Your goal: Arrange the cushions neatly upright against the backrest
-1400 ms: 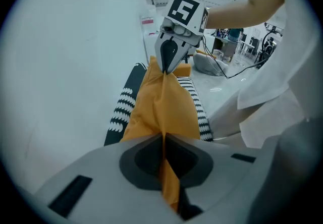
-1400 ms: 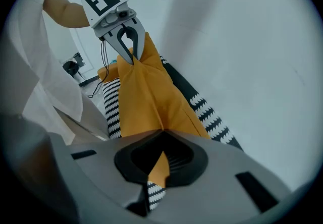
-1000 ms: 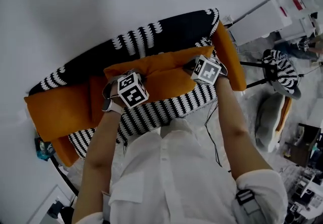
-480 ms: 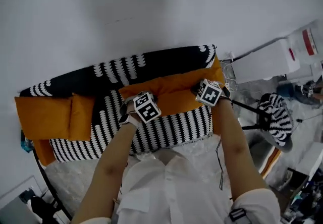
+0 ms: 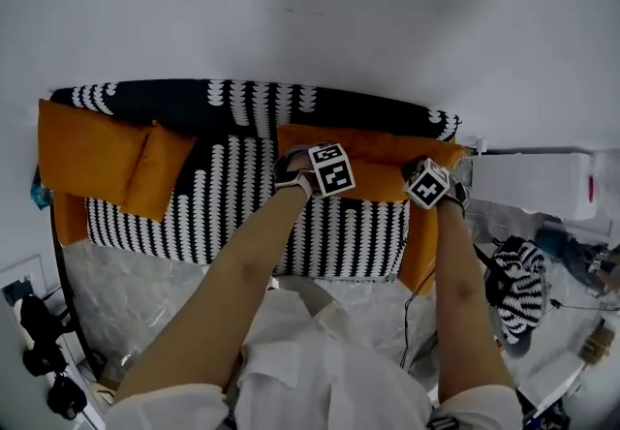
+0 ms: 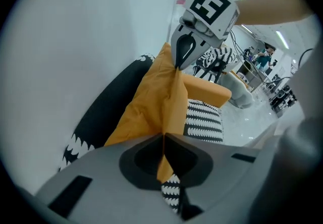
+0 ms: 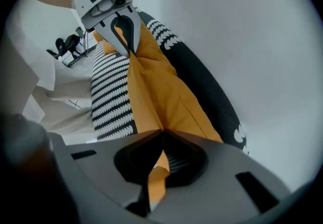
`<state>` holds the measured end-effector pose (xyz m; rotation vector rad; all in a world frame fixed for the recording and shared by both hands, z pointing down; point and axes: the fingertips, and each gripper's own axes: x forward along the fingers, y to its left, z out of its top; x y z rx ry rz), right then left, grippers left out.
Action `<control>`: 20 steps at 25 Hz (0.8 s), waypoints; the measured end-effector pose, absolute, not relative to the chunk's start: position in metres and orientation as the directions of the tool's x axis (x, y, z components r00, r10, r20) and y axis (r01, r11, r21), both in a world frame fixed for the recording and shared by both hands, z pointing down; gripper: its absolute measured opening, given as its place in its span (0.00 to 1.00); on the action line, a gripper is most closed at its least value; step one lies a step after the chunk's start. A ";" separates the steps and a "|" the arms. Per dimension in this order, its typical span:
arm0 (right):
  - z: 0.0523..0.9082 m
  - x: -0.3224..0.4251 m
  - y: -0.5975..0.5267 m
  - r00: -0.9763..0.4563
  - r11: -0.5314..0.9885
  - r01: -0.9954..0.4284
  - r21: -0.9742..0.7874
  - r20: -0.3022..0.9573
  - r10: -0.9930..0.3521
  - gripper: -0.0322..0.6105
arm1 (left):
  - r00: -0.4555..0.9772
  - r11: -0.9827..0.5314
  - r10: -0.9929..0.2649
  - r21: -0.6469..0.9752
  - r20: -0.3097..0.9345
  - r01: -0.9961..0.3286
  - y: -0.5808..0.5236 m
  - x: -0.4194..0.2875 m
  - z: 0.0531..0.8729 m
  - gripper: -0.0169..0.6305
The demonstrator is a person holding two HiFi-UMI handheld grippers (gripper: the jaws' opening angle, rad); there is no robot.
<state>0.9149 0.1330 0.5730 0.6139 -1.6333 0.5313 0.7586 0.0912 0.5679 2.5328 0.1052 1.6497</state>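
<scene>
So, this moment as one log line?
left hand-held gripper: shut on orange cushion | right hand-held gripper: shut on it | cushion: upright

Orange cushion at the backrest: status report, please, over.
Left gripper and right gripper shut on top edge of orange cushion. It stands along the backrest. Nothing in the way; two other cushions at far end.

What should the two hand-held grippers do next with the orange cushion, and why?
Probably ease the orange cushion down and back so it rests against the backrest. The left hand-held gripper and right hand-held gripper are shut on its top edge, holding it upright at the right end of the sofa.
</scene>
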 end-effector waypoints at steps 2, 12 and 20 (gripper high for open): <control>0.581 0.922 0.126 -0.083 0.729 -0.684 0.026 0.990 -0.112 0.07 | 0.415 -0.992 0.108 0.126 0.904 -0.015 0.086 0.766 0.574 0.06; 0.572 0.925 0.118 0.023 0.720 -0.672 0.172 0.977 -0.213 0.15 | 0.504 -0.981 0.133 0.185 0.854 -0.054 0.077 0.766 0.556 0.29; 0.514 0.881 0.098 -0.149 0.450 -0.889 0.080 0.881 -0.450 0.13 | 0.687 -0.937 0.018 0.251 0.727 -0.242 0.068 0.729 0.510 0.27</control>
